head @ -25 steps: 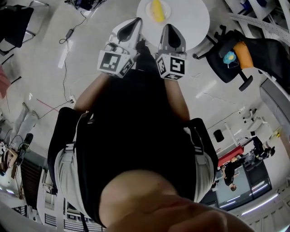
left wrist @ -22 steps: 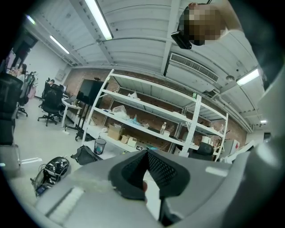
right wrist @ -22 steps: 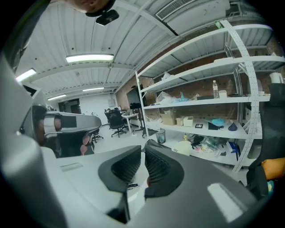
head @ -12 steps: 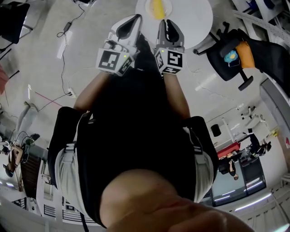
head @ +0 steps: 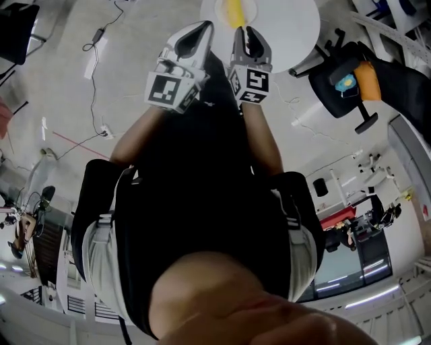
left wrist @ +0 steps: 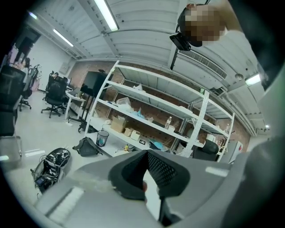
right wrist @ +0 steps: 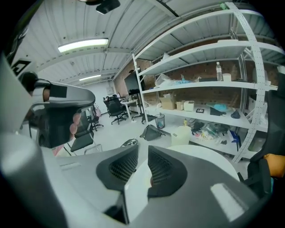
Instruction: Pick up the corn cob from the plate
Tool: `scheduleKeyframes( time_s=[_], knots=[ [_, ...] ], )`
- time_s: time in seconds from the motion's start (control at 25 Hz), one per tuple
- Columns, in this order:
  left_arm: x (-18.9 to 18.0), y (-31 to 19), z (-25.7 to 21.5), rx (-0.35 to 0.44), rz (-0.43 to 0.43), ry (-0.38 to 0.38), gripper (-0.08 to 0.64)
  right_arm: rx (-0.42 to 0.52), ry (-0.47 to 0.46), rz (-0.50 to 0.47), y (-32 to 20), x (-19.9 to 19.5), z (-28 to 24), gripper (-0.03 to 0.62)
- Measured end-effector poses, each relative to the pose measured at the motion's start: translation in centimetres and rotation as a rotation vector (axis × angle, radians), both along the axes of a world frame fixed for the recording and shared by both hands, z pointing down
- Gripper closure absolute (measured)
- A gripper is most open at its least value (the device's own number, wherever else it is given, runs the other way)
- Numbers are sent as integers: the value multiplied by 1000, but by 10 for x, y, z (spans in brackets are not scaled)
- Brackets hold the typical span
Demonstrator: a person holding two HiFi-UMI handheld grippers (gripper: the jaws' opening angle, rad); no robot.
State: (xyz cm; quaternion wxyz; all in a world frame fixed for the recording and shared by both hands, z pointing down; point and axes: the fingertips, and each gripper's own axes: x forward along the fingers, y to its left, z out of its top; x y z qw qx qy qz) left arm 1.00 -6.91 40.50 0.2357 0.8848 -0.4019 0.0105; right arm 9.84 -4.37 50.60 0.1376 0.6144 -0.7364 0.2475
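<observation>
The yellow corn cob (head: 234, 11) is lying on the round white plate (head: 250, 11), which is sitting on the round white table (head: 289, 30) at the top edge of the head view. The right gripper (head: 246, 32) is hovering just short of the plate's near rim and pointing toward the cob. Its jaws have just been opening and are standing a narrow way apart, with nothing between them. In the right gripper view only pale tabletop is showing past the tips, and the cob is not appearing there at all. The left gripper (head: 204, 27) is hanging beside the right one, near the table's left edge. Its jaw tips are looking closed together, with nothing in them.

Judging from this, the approach is the step in hand, and the grasp itself is not yet begun. The right gripper is looking like the one lined up for the pick. The next move is calling for jaws spread wider than the cob is thick, then a reach forward and down until the pads are straddling its middle across the narrow way. A gentle squeeze should be coming after that, since a rounded cob on a smooth plate is likely to roll or skid aside if one pad is touching first
</observation>
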Motion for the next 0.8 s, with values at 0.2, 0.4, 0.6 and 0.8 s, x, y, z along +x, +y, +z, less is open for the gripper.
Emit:
scheduleKeyframes(
  time_s=[0.2,0.4,0.6,0.8],
  knots=[
    [0,-9,11,-61,-16,-25,554,-43,-1,8,-3,4,21,509],
    [4,-20,22,-47,-3,-27,554,-99,6,9,-5,11,48,499],
    [3,-17,37,-84,-4,-46,554,-141,15,1,-2,13,74,492],
    [9,-19,49,-107,2,-40,554,-197,15,11,-5,21,103,478]
  ],
)
